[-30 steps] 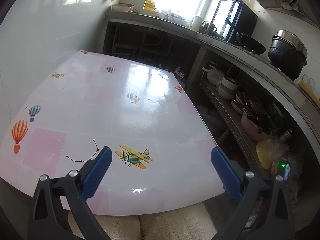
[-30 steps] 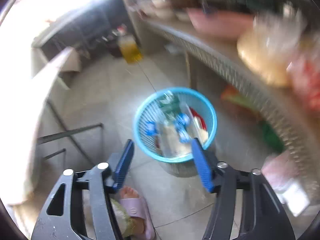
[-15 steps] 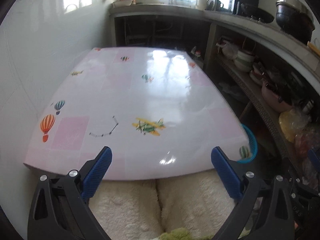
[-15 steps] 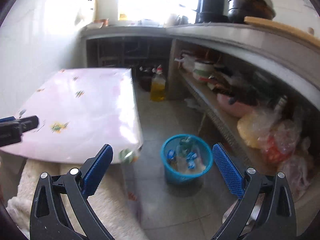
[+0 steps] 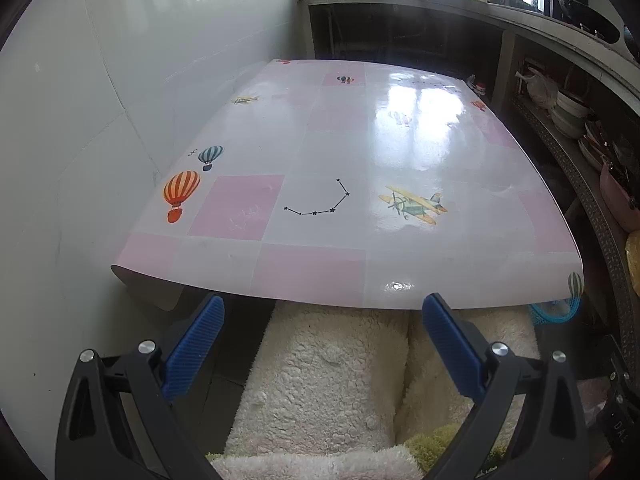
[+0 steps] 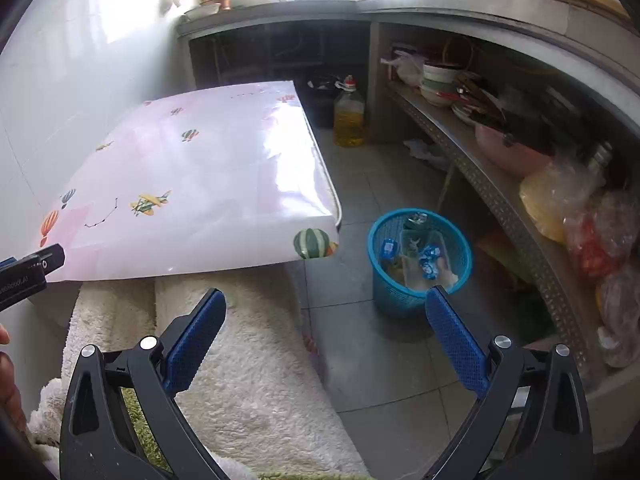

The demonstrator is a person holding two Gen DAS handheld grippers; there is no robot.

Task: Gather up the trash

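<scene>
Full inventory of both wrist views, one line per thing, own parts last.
table: 1, pink-and-white cloth with balloon and plane prints, against the white wall
bin: 1, blue mesh, on the floor right of the table
trash: several pieces, blue wrappers and clear plastic, inside the bin
oil bottle: 1, yellow, on the floor past the table
pink basin: 1, on the lower shelf
fluffy seat cover: cream, under the table's near edge
left gripper: open, nothing between the fingers
right gripper: open, nothing between the fingers
</scene>
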